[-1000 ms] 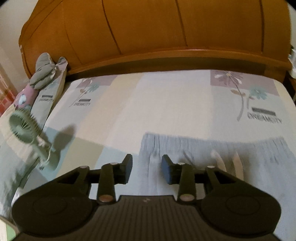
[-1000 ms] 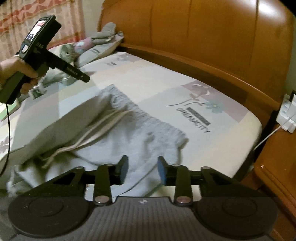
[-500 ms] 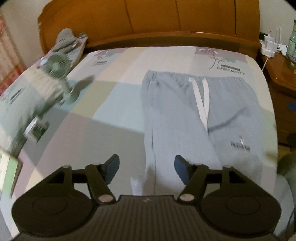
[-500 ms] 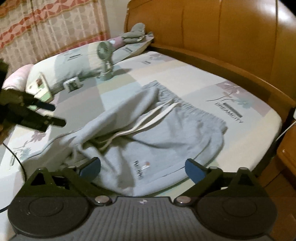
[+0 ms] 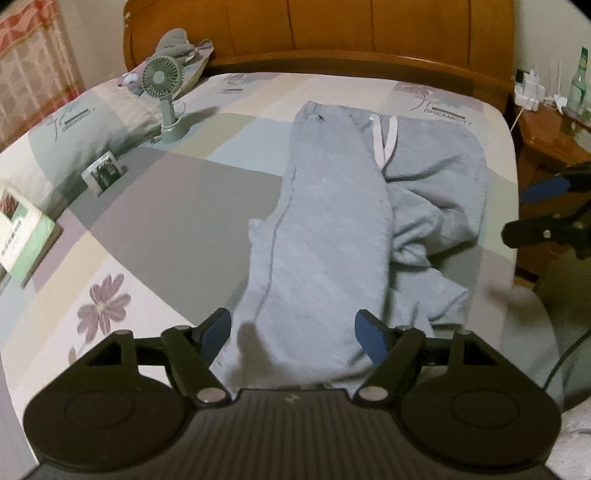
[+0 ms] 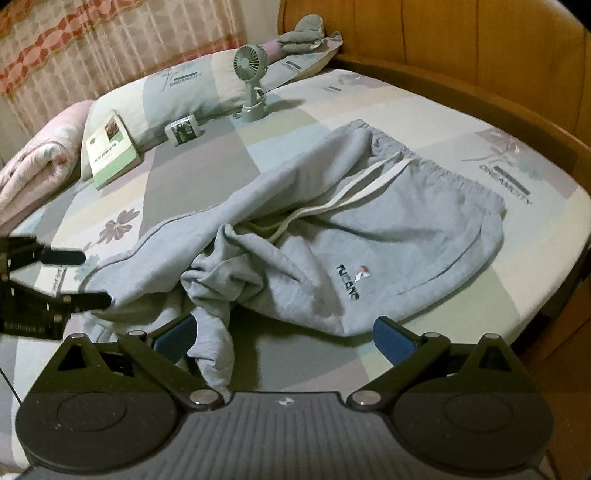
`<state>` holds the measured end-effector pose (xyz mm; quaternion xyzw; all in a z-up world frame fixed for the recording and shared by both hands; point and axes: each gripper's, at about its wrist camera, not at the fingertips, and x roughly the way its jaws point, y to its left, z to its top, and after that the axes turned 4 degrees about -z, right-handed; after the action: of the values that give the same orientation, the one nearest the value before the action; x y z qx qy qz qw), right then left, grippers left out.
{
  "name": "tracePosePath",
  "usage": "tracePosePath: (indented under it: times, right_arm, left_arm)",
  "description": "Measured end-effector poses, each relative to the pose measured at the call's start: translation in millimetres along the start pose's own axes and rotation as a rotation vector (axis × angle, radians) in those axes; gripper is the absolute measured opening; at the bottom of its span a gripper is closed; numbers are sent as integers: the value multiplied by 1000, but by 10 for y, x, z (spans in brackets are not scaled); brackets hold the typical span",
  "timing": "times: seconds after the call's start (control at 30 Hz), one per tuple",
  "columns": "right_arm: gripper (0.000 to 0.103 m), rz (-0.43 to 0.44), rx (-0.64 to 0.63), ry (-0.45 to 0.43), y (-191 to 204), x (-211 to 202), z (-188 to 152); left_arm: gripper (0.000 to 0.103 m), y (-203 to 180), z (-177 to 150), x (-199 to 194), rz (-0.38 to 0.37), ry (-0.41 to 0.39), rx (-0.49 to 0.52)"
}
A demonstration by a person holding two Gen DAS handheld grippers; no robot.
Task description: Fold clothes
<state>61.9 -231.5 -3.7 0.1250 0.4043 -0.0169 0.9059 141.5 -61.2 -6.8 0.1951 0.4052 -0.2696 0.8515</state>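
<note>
Grey sweatpants (image 5: 325,229) lie on the bed, waistband and white drawstrings (image 5: 388,140) toward the headboard. One leg runs straight back toward my left gripper (image 5: 293,332). Its jaws are opening and straddle that leg near its end, with the pads off the cloth. The other leg is bunched in a heap (image 6: 229,273) beside it. My right gripper (image 6: 284,338) stands wide open just short of the pants (image 6: 369,240), and a fold of the heap hangs by its left finger (image 6: 177,336). From the right wrist the left gripper (image 6: 77,278) shows at the leg's end.
A small green fan (image 5: 162,77), a little box (image 5: 105,173) and a green book (image 6: 110,147) sit by the pillows on the left. A wooden headboard (image 5: 369,29) closes the far end. A nightstand (image 5: 546,129) with a bottle stands beyond the bed's right edge.
Both grippers have drawn back from the waistband end toward the foot of the bed, and both sets of jaws have widened. One leg now lies stretched out.
</note>
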Motion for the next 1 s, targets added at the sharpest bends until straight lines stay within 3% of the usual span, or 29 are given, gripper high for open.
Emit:
tracePosePath:
  times: [0.17,0.3,0.53,0.73,0.9,1.0]
  right_arm:
    - [103,68,96,-26,-104,-83,-39]
    - [103,43,122,35,-138,21,-128]
    - [103,2,135,40,-161,20,-179]
    - [103,1,123,29,-141,15,-161]
    - [103,-1,119,28,-129,17,-152]
    - [103,-3,116,27,-123,18,-146]
  left_arm:
    - [76,-126,-101,-63,-4,-33,-20]
    - [76,-201,-166,-50,-5,-44,-31]
    - [76,-256,-203,41,48,-38,-48]
    - [76,-177,-283,66,50,-55,-119]
    - [76,-56,-251,160,126,-44,-154]
    - [76,88,-200,201,130,-41,-207]
